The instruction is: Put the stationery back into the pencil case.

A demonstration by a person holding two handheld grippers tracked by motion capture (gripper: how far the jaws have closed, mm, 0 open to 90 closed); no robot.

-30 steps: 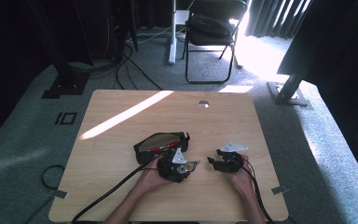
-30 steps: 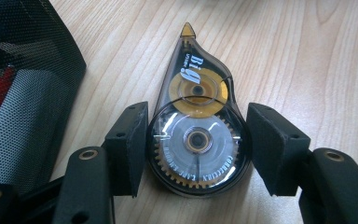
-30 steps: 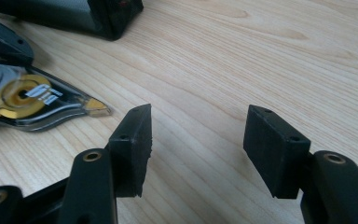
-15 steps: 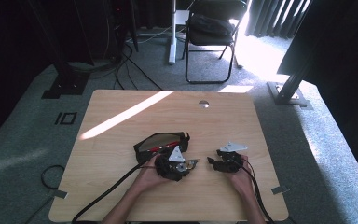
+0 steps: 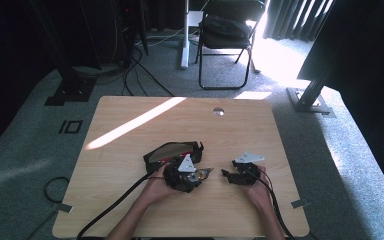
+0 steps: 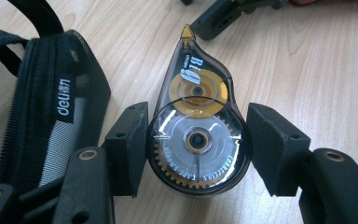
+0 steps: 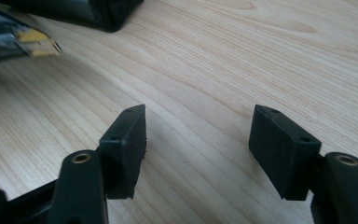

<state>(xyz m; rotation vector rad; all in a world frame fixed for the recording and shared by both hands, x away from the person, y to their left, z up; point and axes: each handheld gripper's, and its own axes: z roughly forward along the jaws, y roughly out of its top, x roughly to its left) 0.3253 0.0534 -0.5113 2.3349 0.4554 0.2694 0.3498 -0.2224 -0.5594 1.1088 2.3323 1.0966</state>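
Note:
A clear smoky correction tape dispenser [image 6: 198,88] with yellow gears sits between the pads of my left gripper [image 6: 196,144], which is shut on its round end. Its tip [image 5: 206,171] points at my right gripper [image 5: 227,175]. In the high view my left gripper [image 5: 199,175] is just in front of a black mesh pencil case [image 5: 172,150]. In its own view my right gripper [image 7: 198,135] hovers over bare wood. Its jaws have just been opening and nothing is between them. The dispenser's yellow tip [image 7: 32,42] shows at upper left.
The pencil case [image 6: 51,107] lies open right beside the left jaw. The wooden table [image 5: 180,120] has a sunlit stripe and a small round hole [image 5: 218,111] near its far edge. A folding chair [image 5: 225,35] and cables stand beyond it.
My left gripper has risen slightly with the correction tape in it. The right hand has stayed where it was.

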